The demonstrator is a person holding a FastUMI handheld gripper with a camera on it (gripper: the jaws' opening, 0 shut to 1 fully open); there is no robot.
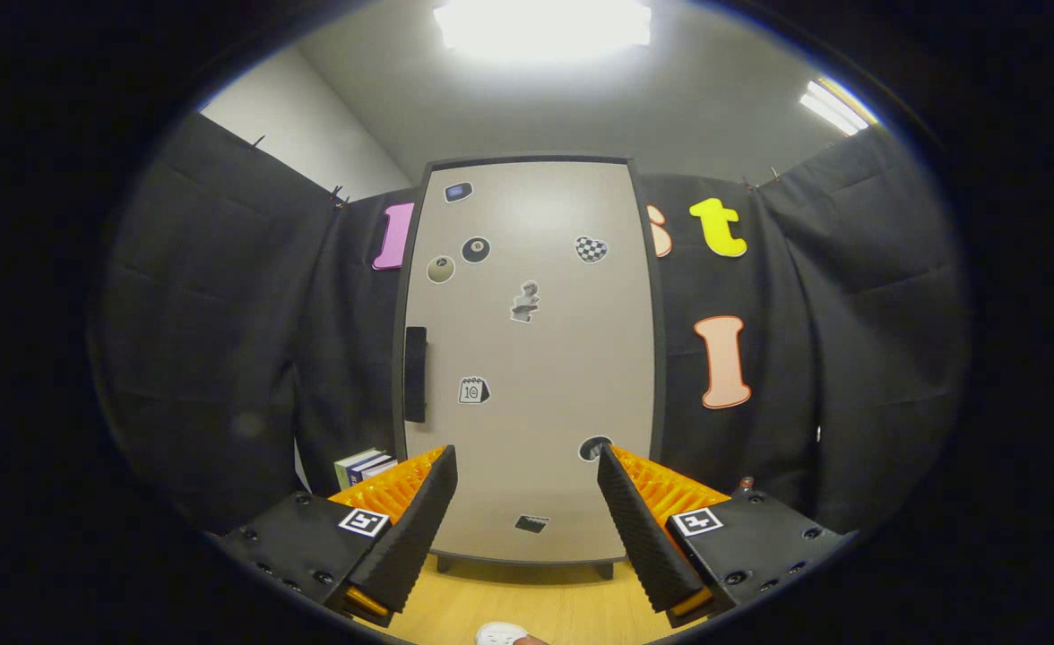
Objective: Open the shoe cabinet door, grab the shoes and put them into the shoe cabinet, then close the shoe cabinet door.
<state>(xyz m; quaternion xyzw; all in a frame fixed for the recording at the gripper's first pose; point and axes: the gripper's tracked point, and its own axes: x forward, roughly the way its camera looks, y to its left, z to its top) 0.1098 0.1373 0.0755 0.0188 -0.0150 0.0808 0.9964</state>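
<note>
Your tongs are released: the two fingers stand wide apart at the bottom of the frame, one at lower left and one at lower right, with nothing between them but open air and the view of the cabinet beyond. They touch nothing.

Straight ahead of you, in the centre of the frame, stands the shoe cabinet, tall and upright, with its pale door shut flush in a dark frame. The dark handle runs vertically along the door's left edge, a little above the tip of your left finger and well beyond it. Several small stickers are scattered over the door face, from the upper left corner down to the lower middle. The cabinet rests on short dark feet on the wooden floor, which shows at the bottom centre between your fingers.

At the very bottom centre of the frame, nearer to you than the fingers' tips, a bit of a white shoe peeks in on the floor; too little of it shows to tell how it lies.

To the left of the cabinet's base, just behind your left finger, a few books stand upright against the dark cloth wall. A bright ceiling light glows at the top centre.
</note>
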